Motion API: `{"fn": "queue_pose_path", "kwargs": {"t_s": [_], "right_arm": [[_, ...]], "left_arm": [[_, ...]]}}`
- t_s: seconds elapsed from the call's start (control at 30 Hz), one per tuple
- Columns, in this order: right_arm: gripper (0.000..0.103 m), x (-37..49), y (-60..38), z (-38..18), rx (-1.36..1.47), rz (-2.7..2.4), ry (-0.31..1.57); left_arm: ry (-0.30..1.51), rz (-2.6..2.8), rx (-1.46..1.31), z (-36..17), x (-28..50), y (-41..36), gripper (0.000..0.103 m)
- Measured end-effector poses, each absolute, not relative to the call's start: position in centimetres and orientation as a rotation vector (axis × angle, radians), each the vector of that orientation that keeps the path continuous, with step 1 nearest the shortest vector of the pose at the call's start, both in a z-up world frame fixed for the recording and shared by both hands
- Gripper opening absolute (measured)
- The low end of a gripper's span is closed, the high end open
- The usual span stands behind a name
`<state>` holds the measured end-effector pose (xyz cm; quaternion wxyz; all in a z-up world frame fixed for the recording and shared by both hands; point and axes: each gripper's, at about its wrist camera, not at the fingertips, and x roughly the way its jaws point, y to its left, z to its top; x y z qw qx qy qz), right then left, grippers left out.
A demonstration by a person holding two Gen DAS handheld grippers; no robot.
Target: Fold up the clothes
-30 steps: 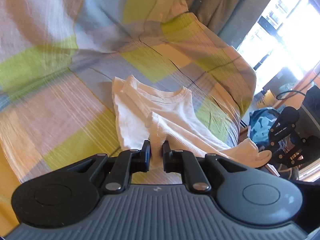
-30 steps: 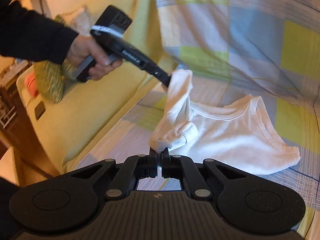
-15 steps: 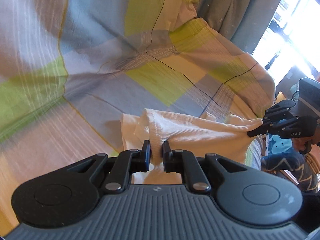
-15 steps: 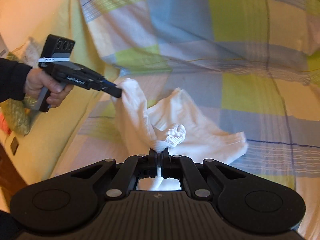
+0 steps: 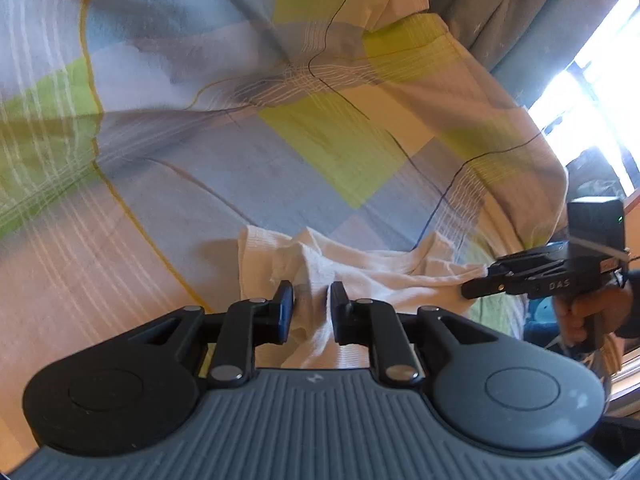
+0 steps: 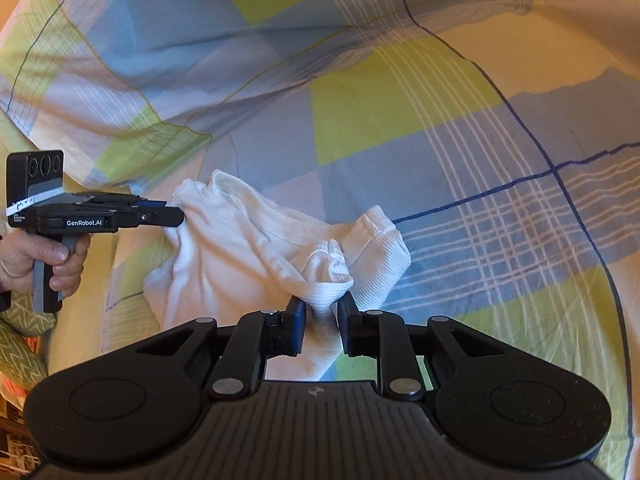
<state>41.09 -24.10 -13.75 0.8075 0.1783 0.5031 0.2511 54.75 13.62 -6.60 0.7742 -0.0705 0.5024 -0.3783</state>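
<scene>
Count: 1 white shirt [image 6: 248,252], 2 grippers. Shirt lies bunched on checked bedsheet [image 6: 400,120], cloth between both sets of jaws. Left gripper [image 5: 311,304] jaws slightly parted around a fold; right gripper [image 6: 321,316] likewise. Readable: "GenRobot.AI", "DAS".

A checked sheet [image 5: 320,152] in blue, lime, cream and pink blocks with thin dark and white lines covers the surface; it fills most of both views [image 6: 400,112] and lies in loose folds toward 12 o'clock. In the left wrist view, a grey-blue curtain [image 5: 520,20] hangs at 1 o'clock, with a bright window [image 5: 600,80] at 2 o'clock. In the right wrist view, a green patterned cushion [image 6: 20,344] sits at 8 o'clock.
</scene>
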Motion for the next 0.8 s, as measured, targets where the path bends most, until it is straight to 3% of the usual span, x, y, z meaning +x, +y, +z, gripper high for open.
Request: {"fn": "queue_pose_path", "kwargs": {"t_s": [0.13,0.2,0.27,0.3,0.33,0.43,0.57,0.8], "right_arm": [[0.036,41.5,-24.3,-13.9,0.488,0.51,1.085],[0.036,41.7,-24.4,-14.3,0.525,0.485,1.095],[0.03,42.0,-24.4,-14.8,0.545,0.444,1.113],[0.014,42.1,-24.4,-15.0,0.546,0.425,1.127],[0.011,42.2,-24.4,-15.0,0.54,0.409,1.136],[0.008,41.6,-24.3,-13.4,0.483,0.411,1.082],[0.008,41.3,-24.4,-10.9,0.422,0.406,0.974],[0.012,42.9,-24.4,-14.2,0.382,0.373,1.026]], "left_arm": [[1.132,-0.792,-0.201,-7.1,56.4,13.4,0.024],[1.144,-0.788,-0.156,-7.4,56.7,12.8,0.019],[1.139,-0.798,-0.095,-7.4,56.7,12.2,0.011],[1.115,-0.813,-0.067,-7.1,56.4,12.1,0.005],[1.086,-0.825,-0.044,-6.7,56.2,12.0,0.0],[0.955,-0.827,-0.06,-5.0,55.6,12.8,0.0],[0.966,-0.801,-0.045,-5.7,56.2,12.5,0.0],[0.998,-0.722,0.041,-8.6,56.4,11.4,0.002]]}}
